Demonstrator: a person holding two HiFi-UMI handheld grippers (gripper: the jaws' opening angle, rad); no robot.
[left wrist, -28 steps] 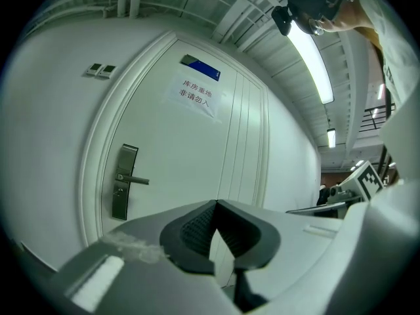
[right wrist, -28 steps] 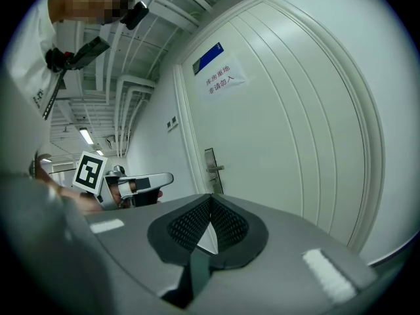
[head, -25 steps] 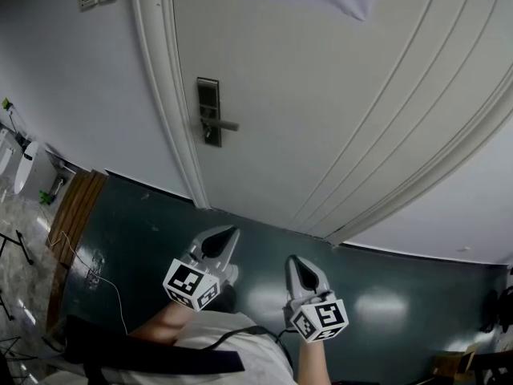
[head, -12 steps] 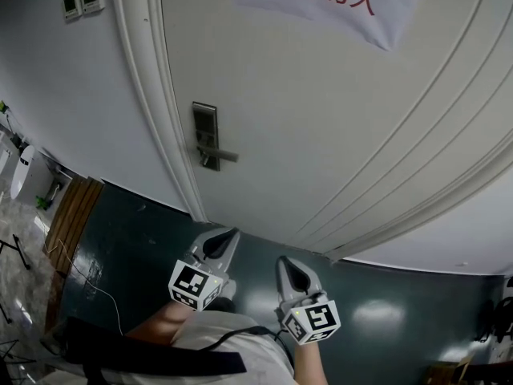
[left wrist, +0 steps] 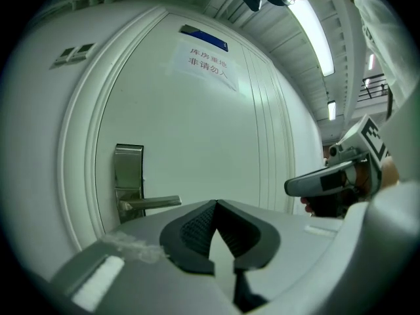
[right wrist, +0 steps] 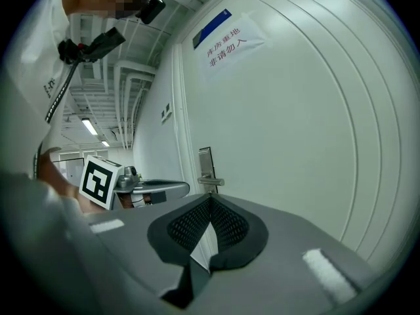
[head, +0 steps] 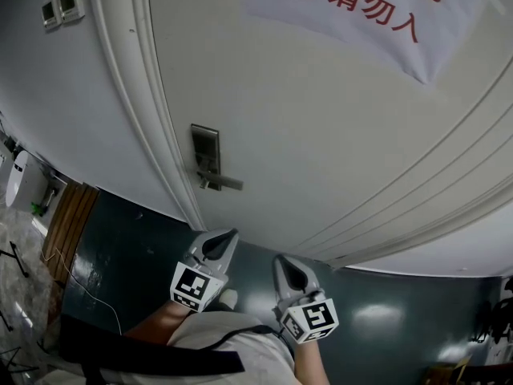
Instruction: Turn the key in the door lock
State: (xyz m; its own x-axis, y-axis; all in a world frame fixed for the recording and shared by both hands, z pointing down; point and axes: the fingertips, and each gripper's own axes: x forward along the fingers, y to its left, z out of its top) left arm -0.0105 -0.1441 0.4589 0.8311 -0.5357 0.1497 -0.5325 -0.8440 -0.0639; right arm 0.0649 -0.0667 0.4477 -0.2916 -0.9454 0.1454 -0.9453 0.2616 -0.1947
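Evidently the door lock [head: 205, 149] is being approached by clenched, empty left tongs [head: 230, 235] and right tongs [head: 280, 261]; reaching toward eleven o'clock is being required.

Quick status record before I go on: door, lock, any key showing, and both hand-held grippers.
door: white, with a paper sign in red print high up
lock plate: metal, near the door's left edge in the head view; lever handle points right
key: none visible, in the lock or in either gripper
left hand-held gripper: jaws together, empty
right hand-held gripper: jaws together, empty, beside the left one
contact: both are short of the door, touching nothing
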